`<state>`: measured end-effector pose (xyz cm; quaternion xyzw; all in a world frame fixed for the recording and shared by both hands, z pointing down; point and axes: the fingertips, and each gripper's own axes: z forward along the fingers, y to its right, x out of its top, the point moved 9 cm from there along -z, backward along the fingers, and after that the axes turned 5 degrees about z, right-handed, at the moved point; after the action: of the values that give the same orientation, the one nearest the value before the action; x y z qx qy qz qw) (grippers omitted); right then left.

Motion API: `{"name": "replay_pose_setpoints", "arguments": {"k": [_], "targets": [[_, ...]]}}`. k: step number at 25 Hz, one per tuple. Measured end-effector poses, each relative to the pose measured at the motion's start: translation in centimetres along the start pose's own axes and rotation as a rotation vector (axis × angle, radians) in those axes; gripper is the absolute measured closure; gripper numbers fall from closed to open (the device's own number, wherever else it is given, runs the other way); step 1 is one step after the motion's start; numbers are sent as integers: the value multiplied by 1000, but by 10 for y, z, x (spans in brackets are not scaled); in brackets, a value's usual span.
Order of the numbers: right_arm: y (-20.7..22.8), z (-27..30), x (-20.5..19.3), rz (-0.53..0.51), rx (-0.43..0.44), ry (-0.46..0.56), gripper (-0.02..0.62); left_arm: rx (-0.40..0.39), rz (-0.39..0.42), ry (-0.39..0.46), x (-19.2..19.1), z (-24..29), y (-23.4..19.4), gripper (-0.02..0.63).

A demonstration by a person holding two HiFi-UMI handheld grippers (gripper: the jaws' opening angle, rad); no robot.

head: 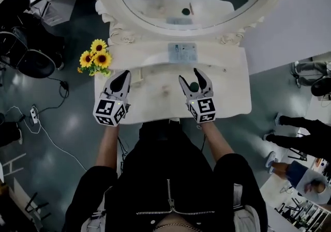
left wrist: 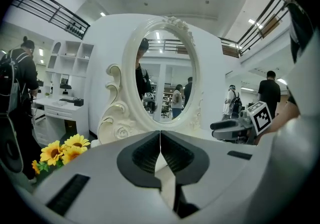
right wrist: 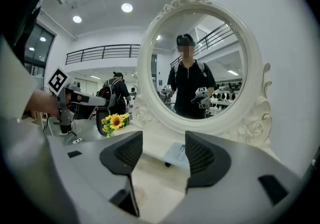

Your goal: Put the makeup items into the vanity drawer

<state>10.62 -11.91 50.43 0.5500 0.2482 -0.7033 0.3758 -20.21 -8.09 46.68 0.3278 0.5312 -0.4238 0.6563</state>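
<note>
Counter [head: 155,99] held small green pot [head: 194,87]; right tool [head: 190,75] stood wide, pot between its jaws, ungripped; left tool [head: 124,76] was closed, empty. Centring pot before squeezing seemed wise.

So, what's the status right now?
Left gripper shut, empty. Right gripper open, lined up on green round item. Flat packet on vanity shelf. Nothing blocking.

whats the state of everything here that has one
left gripper: shut, empty
right gripper: open, gripping nothing
green round item: loose on vanity top, ungripped
flat packet: lying flat on raised shelf
sunflowers: in bloom, at left edge
vanity drawer: none seen pulled out
</note>
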Motion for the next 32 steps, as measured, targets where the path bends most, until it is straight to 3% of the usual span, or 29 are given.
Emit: {"name": "replay_pose_setpoints", "arguments": {"k": [13,22,32], "targets": [[-41,53,-105,37,118,-278,344,94,-54,-98,-41,-42,-19,584],[-54,72,-163,85,105,-510,368,150,-87,-135,-58,-64,-27,584],[-54,72,-182,111,56,-574,459,153,-88,-151,-61,-68,-18,584]]}}
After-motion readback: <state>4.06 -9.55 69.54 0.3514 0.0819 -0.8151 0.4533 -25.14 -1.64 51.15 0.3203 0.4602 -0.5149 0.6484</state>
